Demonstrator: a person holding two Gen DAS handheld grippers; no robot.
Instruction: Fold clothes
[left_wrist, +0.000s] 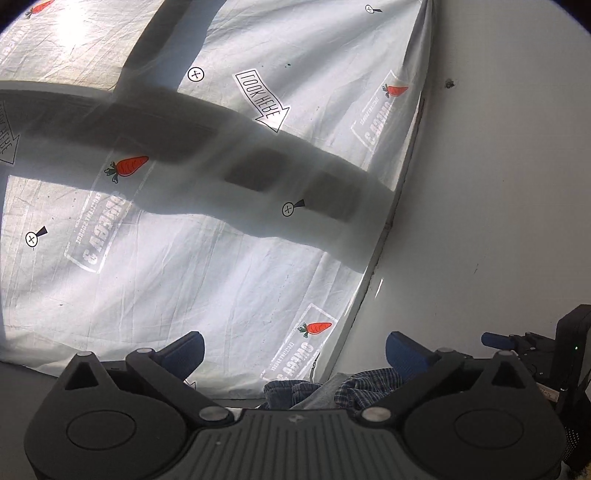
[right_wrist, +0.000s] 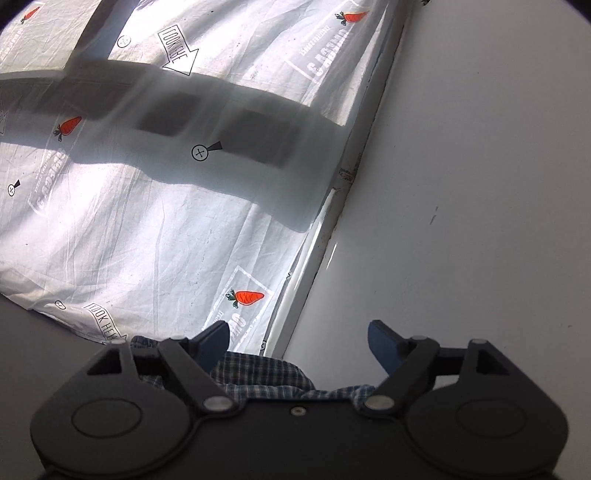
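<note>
In the left wrist view my left gripper (left_wrist: 295, 354) stands wide open with nothing between its blue pads. Just under it lies a crumpled blue-checked garment (left_wrist: 369, 386) beside a bunched blue denim-like piece (left_wrist: 286, 391). A second black tool with one blue finger (left_wrist: 496, 339) shows at the right edge. In the right wrist view my right gripper (right_wrist: 299, 345) is open too, hanging over the same checked garment (right_wrist: 258, 373). Its pads do not press the cloth. Most of the clothing is hidden behind the gripper bodies.
A white sheet (left_wrist: 207, 273) printed with carrots and arrows hangs backlit ahead, with the shadow of a window bar across it. A plain white wall (left_wrist: 498, 184) fills the right side, past a window frame edge (right_wrist: 332, 221). A grey surface (right_wrist: 44, 332) lies at lower left.
</note>
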